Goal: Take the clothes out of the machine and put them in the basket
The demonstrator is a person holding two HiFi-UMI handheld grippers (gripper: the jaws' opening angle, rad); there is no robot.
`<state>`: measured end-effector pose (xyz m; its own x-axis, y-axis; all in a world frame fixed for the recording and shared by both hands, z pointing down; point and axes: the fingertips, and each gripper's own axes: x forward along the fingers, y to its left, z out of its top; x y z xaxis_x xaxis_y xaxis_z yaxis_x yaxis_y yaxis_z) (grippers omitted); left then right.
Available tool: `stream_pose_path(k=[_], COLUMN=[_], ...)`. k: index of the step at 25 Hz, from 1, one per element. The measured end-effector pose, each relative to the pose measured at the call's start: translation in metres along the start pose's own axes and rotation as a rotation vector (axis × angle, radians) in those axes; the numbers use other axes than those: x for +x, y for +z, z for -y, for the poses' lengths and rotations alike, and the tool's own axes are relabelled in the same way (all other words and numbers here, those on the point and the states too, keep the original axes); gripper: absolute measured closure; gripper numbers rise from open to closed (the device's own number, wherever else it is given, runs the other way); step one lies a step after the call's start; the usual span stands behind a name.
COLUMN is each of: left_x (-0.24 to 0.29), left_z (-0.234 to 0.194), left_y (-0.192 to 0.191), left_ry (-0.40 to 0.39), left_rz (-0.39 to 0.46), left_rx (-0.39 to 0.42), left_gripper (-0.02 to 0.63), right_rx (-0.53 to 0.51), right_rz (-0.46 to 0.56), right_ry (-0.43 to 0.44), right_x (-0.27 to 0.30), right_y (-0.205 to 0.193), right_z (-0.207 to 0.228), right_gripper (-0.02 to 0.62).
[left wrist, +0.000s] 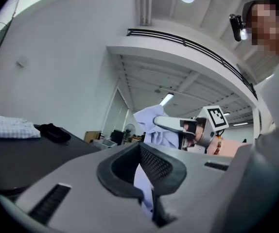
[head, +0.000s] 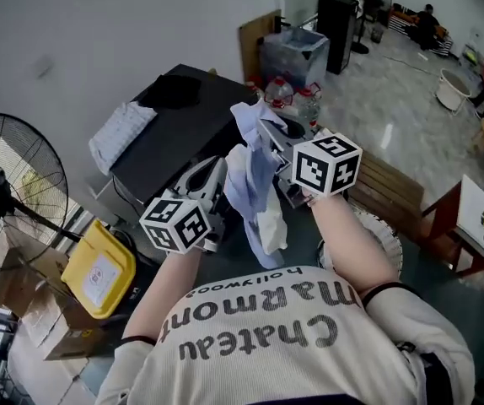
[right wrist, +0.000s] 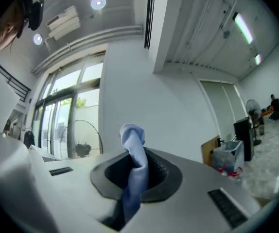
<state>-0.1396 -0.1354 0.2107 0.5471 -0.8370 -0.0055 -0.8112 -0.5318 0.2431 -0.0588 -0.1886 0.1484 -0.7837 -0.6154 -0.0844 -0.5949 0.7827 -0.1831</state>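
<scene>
A light blue garment [head: 255,184] hangs in the air in front of the person, stretched between both grippers. My left gripper [head: 215,178] is shut on its lower left part; in the left gripper view the cloth [left wrist: 144,186] is pinched between the pads. My right gripper [head: 269,132] holds the upper end, and a twist of the cloth [right wrist: 134,164] sticks up out of its shut jaws. From the left gripper view, the right gripper [left wrist: 176,125] shows across the garment. A white basket [head: 383,236] sits low under the right arm. The black machine top [head: 187,137] lies beyond.
On the machine top lie a checked cloth [head: 120,133] and a black garment [head: 174,91]. A standing fan [head: 6,197] and a yellow container [head: 99,268] are at the left. A clear bin [head: 297,53] and a wooden bench [head: 394,184] stand at the right.
</scene>
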Motion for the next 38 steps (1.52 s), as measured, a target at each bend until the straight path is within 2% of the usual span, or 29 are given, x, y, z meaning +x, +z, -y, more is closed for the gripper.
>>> stream_pose_path(k=[3, 6, 8, 11, 16, 21, 29, 33, 36, 38], left_x=[0.016, 0.033, 0.049, 0.073, 0.100, 0.123, 0.155, 0.176, 0.192, 0.203], left_z=[0.013, 0.031, 0.051, 0.086, 0.131, 0.190, 0.244, 0.290, 0.318, 0.332], left_y=[0.000, 0.001, -0.003, -0.010, -0.023, -0.028, -0.032, -0.035, -0.043, -0.054], left_ry=[-0.078, -0.165, -0.222, -0.310, -0.447, -0.566, -0.634, -0.642, -0.644, -0.648], left_rz=[-0.010, -0.011, -0.016, -0.029, -0.056, -0.089, -0.086, -0.091, -0.087, -0.094], left_rx=[-0.008, -0.016, -0.027, -0.062, -0.106, -0.116, -0.103, -0.113, -0.130, -0.133], left_gripper=[0.598, 0.598, 0.598, 0.598, 0.598, 0.598, 0.598, 0.598, 0.598, 0.598], right_rx=[-0.082, -0.144, -0.154, -0.214, -0.373, -0.498, -0.696, -0.744, -0.750, -0.739], right_rz=[0.029, -0.005, 0.035, 0.117, 0.172, 0.190, 0.221, 0.229, 0.226, 0.206], right_ry=[-0.094, -0.209, -0.245, -0.288, -0.370, -0.519, -0.755, -0.838, -0.873, -0.871], right_x=[-0.024, -0.050, -0.079, -0.129, -0.184, -0.252, -0.354, -0.420, -0.460, -0.473], right_y=[0.028, 0.034, 0.047, 0.102, 0.198, 0.286, 0.407, 0.463, 0.487, 0.482], right_z=[0.007, 0.021, 0.028, 0.028, 0.015, 0.022, 0.042, 0.061, 0.079, 0.094], right_gripper=[0.557, 0.557, 0.557, 0.557, 0.557, 0.557, 0.557, 0.557, 0.557, 0.557])
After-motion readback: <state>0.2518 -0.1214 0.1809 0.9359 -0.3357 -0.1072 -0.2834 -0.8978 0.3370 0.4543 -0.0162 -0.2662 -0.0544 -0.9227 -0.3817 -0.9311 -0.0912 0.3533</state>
